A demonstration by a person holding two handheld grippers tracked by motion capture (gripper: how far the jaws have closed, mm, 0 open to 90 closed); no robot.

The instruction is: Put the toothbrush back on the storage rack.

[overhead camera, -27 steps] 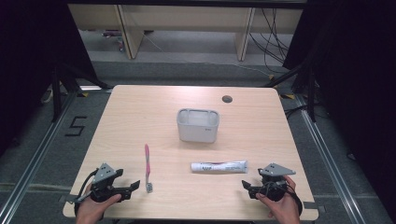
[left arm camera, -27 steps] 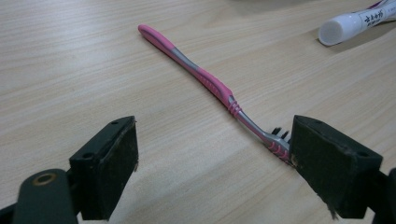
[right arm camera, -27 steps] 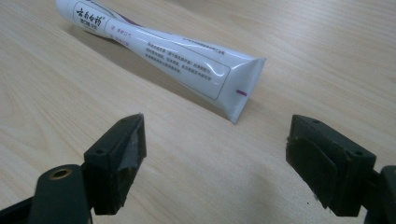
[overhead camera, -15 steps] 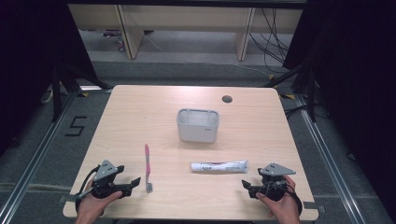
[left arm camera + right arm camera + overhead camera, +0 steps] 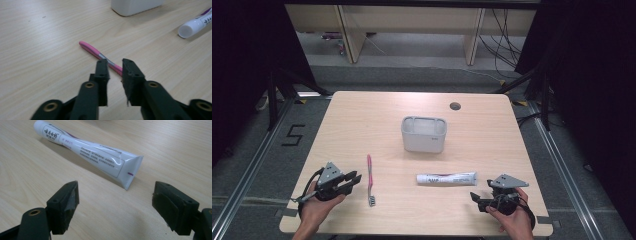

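A pink toothbrush [image 5: 370, 180] lies on the wooden table [image 5: 362, 125] at the front left, bristle end toward the front edge. My left gripper [image 5: 354, 179] rests just left of it, its jaws a narrow gap apart with nothing between them. In the left gripper view the toothbrush [image 5: 93, 51] runs behind the fingertips of my left gripper [image 5: 115, 65]. A white toothpaste tube [image 5: 446, 178] lies at the front right. My right gripper [image 5: 474, 197] sits close behind the tube's crimped end, jaws wide open and empty. In the right gripper view the tube [image 5: 90, 151] lies beyond my right gripper [image 5: 116, 192].
A white rectangular container [image 5: 424, 133] stands upright at the table's middle, beyond both objects. A round cable hole [image 5: 455, 106] is at the far right of the tabletop. A person's hands hold both grippers at the front edge.
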